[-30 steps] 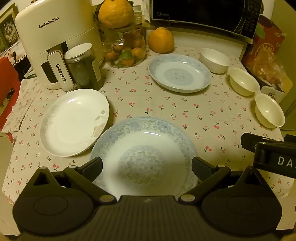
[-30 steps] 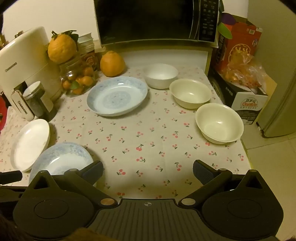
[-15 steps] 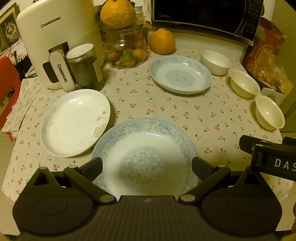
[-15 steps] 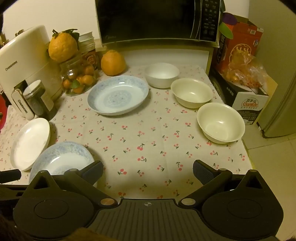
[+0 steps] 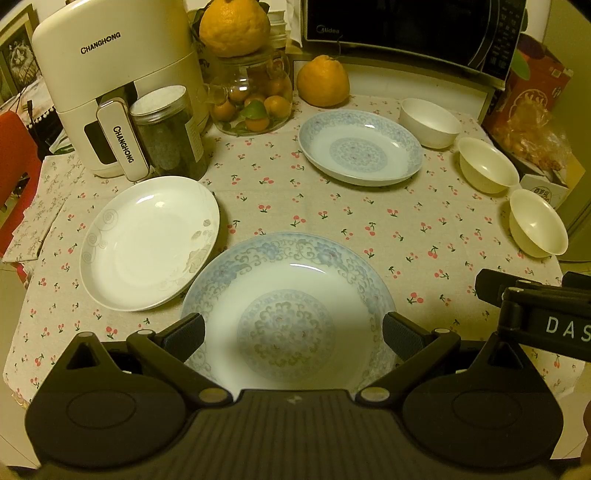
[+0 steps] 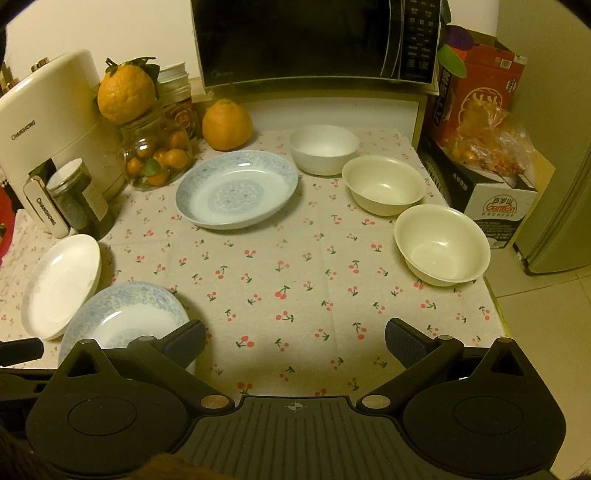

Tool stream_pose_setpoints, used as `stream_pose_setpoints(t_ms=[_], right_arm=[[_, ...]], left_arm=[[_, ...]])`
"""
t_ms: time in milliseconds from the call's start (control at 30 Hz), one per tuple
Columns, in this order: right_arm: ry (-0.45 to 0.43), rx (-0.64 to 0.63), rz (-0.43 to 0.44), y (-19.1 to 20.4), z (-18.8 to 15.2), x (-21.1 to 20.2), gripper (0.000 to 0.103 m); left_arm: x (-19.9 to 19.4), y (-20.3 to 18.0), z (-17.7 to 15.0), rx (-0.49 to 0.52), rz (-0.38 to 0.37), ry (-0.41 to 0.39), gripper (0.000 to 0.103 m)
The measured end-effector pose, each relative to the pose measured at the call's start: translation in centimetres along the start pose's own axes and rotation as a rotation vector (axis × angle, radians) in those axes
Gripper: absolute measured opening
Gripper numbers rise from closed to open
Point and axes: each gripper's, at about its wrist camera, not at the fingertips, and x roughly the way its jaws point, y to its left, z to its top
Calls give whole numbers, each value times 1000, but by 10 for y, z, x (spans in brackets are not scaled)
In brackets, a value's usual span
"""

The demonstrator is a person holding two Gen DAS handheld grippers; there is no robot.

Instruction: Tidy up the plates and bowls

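Note:
My left gripper is open and empty, hovering over the near blue-patterned plate. A white plate lies to its left and a second blue plate lies farther back. A white bowl and two cream bowls line the right side. My right gripper is open and empty above bare cloth near the front edge. The right wrist view shows the near blue plate, white plate, far blue plate and the bowls.
An air fryer, a dark jar, a glass jar of fruit, an orange and a microwave stand at the back. A box sits past the table's right edge.
Both grippers have drifted slightly back and up; the scene looks a little farther away. Nothing on the table has moved.

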Motion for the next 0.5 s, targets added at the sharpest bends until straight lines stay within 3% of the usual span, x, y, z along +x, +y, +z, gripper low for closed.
stream_pose_setpoints(t_ms=[500], right_arm=[[-1,-1,-1,1,-1,0,103]], left_arm=[[0,0,-1,-3,-6,2,103]])
